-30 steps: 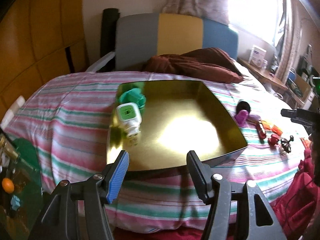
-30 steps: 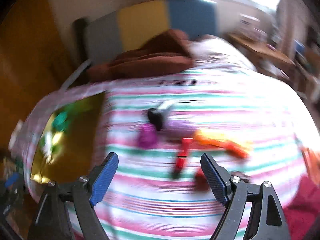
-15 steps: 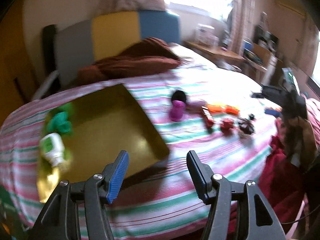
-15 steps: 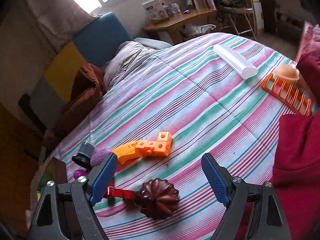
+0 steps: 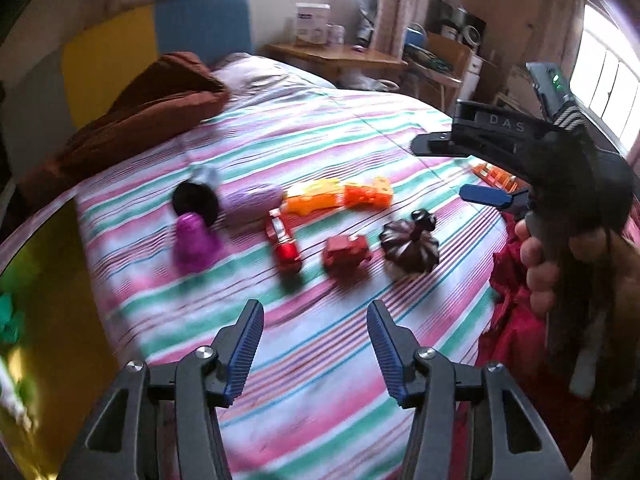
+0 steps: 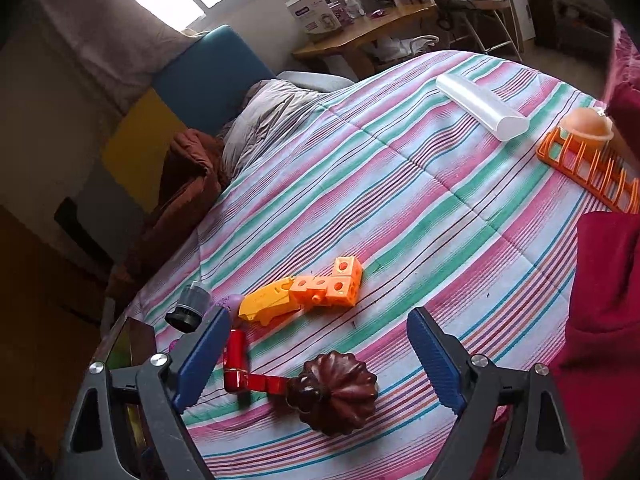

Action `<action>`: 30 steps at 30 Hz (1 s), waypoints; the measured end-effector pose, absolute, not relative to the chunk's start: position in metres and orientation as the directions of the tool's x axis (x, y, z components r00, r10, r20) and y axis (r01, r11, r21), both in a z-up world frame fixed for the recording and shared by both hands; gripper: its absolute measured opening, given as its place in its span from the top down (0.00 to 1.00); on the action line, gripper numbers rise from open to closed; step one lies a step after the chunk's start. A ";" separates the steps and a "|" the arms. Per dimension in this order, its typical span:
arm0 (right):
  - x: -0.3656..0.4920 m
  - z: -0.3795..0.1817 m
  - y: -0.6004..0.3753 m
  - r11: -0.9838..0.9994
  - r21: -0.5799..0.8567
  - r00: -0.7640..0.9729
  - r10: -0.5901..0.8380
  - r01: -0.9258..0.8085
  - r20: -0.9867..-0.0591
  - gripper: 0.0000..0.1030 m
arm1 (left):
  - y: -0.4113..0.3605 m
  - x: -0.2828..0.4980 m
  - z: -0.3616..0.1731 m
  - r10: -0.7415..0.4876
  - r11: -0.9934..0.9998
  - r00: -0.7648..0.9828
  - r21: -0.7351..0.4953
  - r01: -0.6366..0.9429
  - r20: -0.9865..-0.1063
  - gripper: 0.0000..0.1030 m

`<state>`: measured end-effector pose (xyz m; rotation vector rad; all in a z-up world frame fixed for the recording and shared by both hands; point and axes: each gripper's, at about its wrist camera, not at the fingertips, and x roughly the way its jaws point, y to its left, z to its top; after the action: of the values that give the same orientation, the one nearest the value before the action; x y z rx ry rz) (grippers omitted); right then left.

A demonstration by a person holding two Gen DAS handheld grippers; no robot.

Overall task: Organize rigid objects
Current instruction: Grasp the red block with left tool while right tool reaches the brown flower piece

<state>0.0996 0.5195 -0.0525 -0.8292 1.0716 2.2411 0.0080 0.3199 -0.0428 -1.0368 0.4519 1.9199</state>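
Several small toys lie on the striped bedspread. A dark brown fluted mould (image 6: 334,394) (image 5: 408,246) sits just in front of my open, empty right gripper (image 6: 316,350). Beside it lie a red hinged piece (image 6: 238,364) (image 5: 284,246), a red block (image 5: 346,250), an orange and yellow block toy (image 6: 304,292) (image 5: 340,196), a purple cone (image 5: 194,240), a lilac egg shape (image 5: 250,200) and a black and grey cap (image 6: 188,308) (image 5: 196,200). My left gripper (image 5: 316,344) is open and empty, short of the toys. The gold tray (image 5: 48,300) is at the left edge.
A brown cushion (image 5: 140,116) lies at the head of the bed. A white tube case (image 6: 480,106), an orange rack (image 6: 588,172) with a peach dome (image 6: 588,122) lie at the far right. Red cloth (image 6: 600,300) is at the right. The right gripper's body (image 5: 540,152) shows in the left wrist view.
My left gripper has swung right, from facing the gold tray to facing the toys. My right gripper has swung right too and come close over the brown mould. Both stay open.
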 end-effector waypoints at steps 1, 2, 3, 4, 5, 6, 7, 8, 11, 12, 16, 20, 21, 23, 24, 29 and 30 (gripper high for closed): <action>0.099 -0.053 0.519 -0.557 0.498 -0.681 0.180 -0.665 -0.709 0.12 | 0.330 0.006 -0.045 0.536 -0.530 -0.246 -0.095 -0.842 -0.808 0.47; 0.098 -0.053 0.519 -0.558 0.501 -0.684 0.174 -0.661 -0.709 0.12 | 0.336 0.005 -0.047 0.536 -0.526 -0.242 -0.095 -0.845 -0.809 0.47; 0.098 -0.054 0.519 -0.558 0.502 -0.684 0.170 -0.660 -0.710 0.12 | 0.344 0.004 -0.049 0.534 -0.520 -0.236 -0.095 -0.849 -0.812 0.47; 0.097 -0.054 0.520 -0.557 0.505 -0.684 0.165 -0.659 -0.711 0.12 | 0.352 0.002 -0.051 0.532 -0.513 -0.229 -0.096 -0.853 -0.815 0.47; 0.097 -0.055 0.520 -0.557 0.509 -0.686 0.161 -0.656 -0.709 0.12 | 0.360 0.001 -0.053 0.531 -0.508 -0.223 -0.097 -0.856 -0.817 0.47; 0.097 -0.055 0.520 -0.556 0.513 -0.689 0.156 -0.654 -0.708 0.12 | 0.367 0.000 -0.055 0.530 -0.504 -0.218 -0.098 -0.858 -0.820 0.47; 0.097 -0.055 0.521 -0.553 0.519 -0.691 0.152 -0.652 -0.706 0.12 | 0.374 -0.003 -0.058 0.527 -0.504 -0.212 -0.102 -0.858 -0.823 0.47; 0.097 -0.055 0.521 -0.552 0.523 -0.693 0.149 -0.650 -0.705 0.12 | 0.380 -0.005 -0.060 0.524 -0.504 -0.204 -0.107 -0.857 -0.827 0.47; 0.096 -0.057 0.522 -0.547 0.535 -0.698 0.134 -0.644 -0.703 0.12 | 0.394 -0.012 -0.067 0.520 -0.501 -0.178 -0.130 -0.855 -0.835 0.47; 0.096 -0.057 0.523 -0.546 0.539 -0.700 0.130 -0.642 -0.702 0.12 | 0.398 -0.013 -0.068 0.518 -0.501 -0.176 -0.131 -0.856 -0.837 0.47; 0.097 -0.057 0.523 -0.543 0.550 -0.708 0.123 -0.635 -0.696 0.12 | 0.409 -0.017 -0.080 0.490 -0.501 -0.174 -0.113 -0.858 -0.854 0.47; 0.096 -0.057 0.523 -0.543 0.549 -0.708 0.123 -0.635 -0.696 0.12 | 0.409 -0.022 -0.094 0.473 -0.512 -0.165 -0.118 -0.851 -0.865 0.58; 0.096 -0.057 0.523 -0.545 0.547 -0.706 0.124 -0.636 -0.697 0.12 | 0.408 -0.023 -0.096 0.474 -0.511 -0.159 -0.123 -0.850 -0.866 0.62; 0.094 -0.057 0.521 -0.555 0.538 -0.702 0.123 -0.635 -0.701 0.12 | 0.406 -0.024 -0.097 0.488 -0.507 -0.154 -0.135 -0.851 -0.859 0.62; 0.092 -0.056 0.520 -0.563 0.530 -0.699 0.125 -0.634 -0.704 0.12 | 0.404 -0.023 -0.096 0.493 -0.504 -0.149 -0.143 -0.852 -0.857 0.62; 0.086 -0.056 0.516 -0.591 0.510 -0.689 0.109 -0.625 -0.717 0.13 | 0.382 -0.016 -0.082 0.530 -0.508 -0.160 -0.161 -0.846 -0.833 0.62; 0.085 -0.057 0.515 -0.596 0.512 -0.689 0.099 -0.619 -0.718 0.13 | 0.376 -0.015 -0.078 0.536 -0.516 -0.167 -0.165 -0.841 -0.828 0.62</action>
<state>0.0849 0.5154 -0.0571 -0.9141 1.0921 2.3002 -0.0146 0.3756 -0.0782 -1.1086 0.4156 1.8317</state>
